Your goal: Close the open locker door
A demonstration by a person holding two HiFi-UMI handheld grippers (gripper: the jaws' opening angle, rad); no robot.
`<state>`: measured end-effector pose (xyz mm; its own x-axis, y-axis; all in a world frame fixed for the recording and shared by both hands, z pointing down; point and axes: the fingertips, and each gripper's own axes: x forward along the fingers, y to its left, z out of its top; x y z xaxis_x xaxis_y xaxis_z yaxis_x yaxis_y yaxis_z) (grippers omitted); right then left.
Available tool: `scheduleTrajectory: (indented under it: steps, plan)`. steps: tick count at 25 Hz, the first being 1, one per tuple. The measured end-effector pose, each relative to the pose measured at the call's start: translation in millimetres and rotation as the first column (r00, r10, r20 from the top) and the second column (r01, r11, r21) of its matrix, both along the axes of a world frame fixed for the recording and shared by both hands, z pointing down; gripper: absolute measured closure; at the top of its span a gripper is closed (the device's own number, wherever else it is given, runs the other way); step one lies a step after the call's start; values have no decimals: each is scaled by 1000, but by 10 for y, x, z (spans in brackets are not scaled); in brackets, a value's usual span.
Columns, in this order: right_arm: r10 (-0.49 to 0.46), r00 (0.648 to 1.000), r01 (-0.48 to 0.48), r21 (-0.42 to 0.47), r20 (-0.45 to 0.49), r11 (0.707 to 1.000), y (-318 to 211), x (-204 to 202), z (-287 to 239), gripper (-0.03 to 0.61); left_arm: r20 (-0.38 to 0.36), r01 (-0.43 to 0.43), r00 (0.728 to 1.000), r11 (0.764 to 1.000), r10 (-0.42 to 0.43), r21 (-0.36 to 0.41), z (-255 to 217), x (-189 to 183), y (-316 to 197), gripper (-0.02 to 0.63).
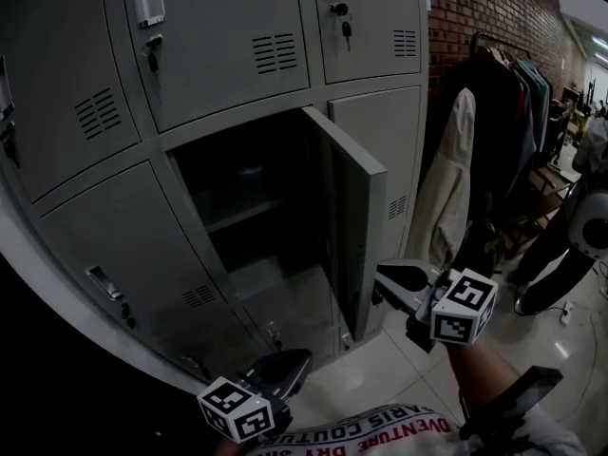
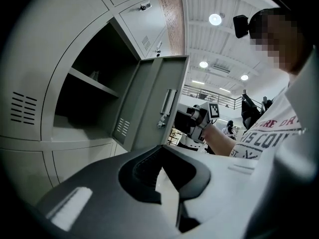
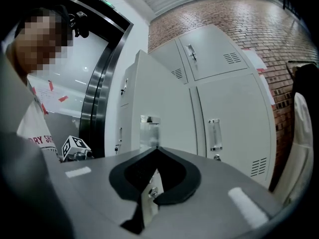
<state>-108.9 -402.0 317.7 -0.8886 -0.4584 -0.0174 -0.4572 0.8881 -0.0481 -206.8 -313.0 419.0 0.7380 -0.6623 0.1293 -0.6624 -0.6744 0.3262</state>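
Note:
The grey locker door [image 1: 356, 218] stands open, swung out to the right from a dark compartment [image 1: 252, 207] with a shelf inside. My right gripper [image 1: 388, 279] is shut and empty, its tips close against the door's outer face near the lower edge. In the right gripper view the right gripper [image 3: 157, 148] points at the door handle [image 3: 149, 131]; whether it touches is unclear. My left gripper [image 1: 293, 361] hangs low in front of the lockers, shut on nothing. In the left gripper view the left gripper [image 2: 162, 148] faces the door [image 2: 149, 103] from below.
Closed lockers [image 1: 218, 36] surround the open one, some with keys in their locks. To the right are a brick wall [image 1: 484, 12], a clothes rack with dark coats [image 1: 503, 131] and a white garment [image 1: 446, 193]. A person [image 1: 579, 245] stands at the far right on the tiled floor [image 1: 399, 369].

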Motion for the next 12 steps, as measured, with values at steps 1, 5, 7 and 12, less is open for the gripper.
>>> scheduleTrajectory:
  steps: [1,5,7,12]
  plan:
    - [-13,1000,13,3,-5,1000,27,-81,12,591,1,-4,1000,1000,4,3,-4,-23,-4,609]
    - [-74,997,75,23,-26,997,121,-450,46,591,-6,8,1000,1000,-8,2,4,-199,-59,609]
    - [-113,993,114,28,-31,993,151,-639,52,591,-5,25,1000,1000,-25,-1,16,-309,-85,609]
    - [-191,980,194,46,-53,980,151,-1092,59,591,-3,75,997,997,-76,-11,58,-601,-118,609]
